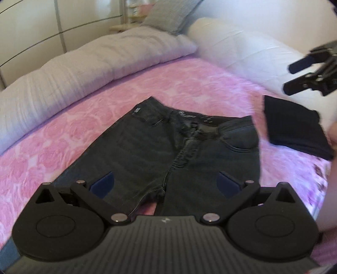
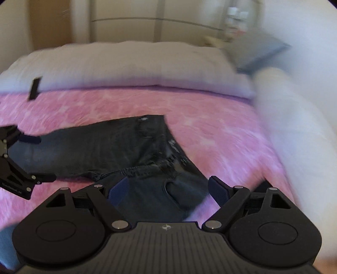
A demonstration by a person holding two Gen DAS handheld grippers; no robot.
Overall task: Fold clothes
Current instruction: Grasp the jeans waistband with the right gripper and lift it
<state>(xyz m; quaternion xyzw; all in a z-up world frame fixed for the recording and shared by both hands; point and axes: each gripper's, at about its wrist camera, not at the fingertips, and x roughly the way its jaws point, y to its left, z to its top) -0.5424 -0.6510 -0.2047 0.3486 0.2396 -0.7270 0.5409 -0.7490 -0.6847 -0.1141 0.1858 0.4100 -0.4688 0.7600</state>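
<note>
A pair of dark jeans (image 1: pixel 160 151) lies flat on the pink bedspread (image 1: pixel 63 130), waistband toward the pillows. My left gripper (image 1: pixel 165 185) is open and empty, hovering over the thighs near the crotch. My right gripper (image 2: pixel 168 189) is open and empty over the waistband and pocket corner of the jeans (image 2: pixel 109 147). The right gripper also shows in the left wrist view (image 1: pixel 294 78) at the upper right, jaws apart. The left gripper shows at the left edge of the right wrist view (image 2: pixel 35 158).
A folded black garment (image 1: pixel 294 128) lies on the bed right of the jeans. White pillows (image 1: pixel 88 63) and a long white bolster (image 1: pixel 242 48) line the far side. A grey cushion (image 1: pixel 170 14) stands behind. A wardrobe (image 2: pixel 147 23) is beyond the bed.
</note>
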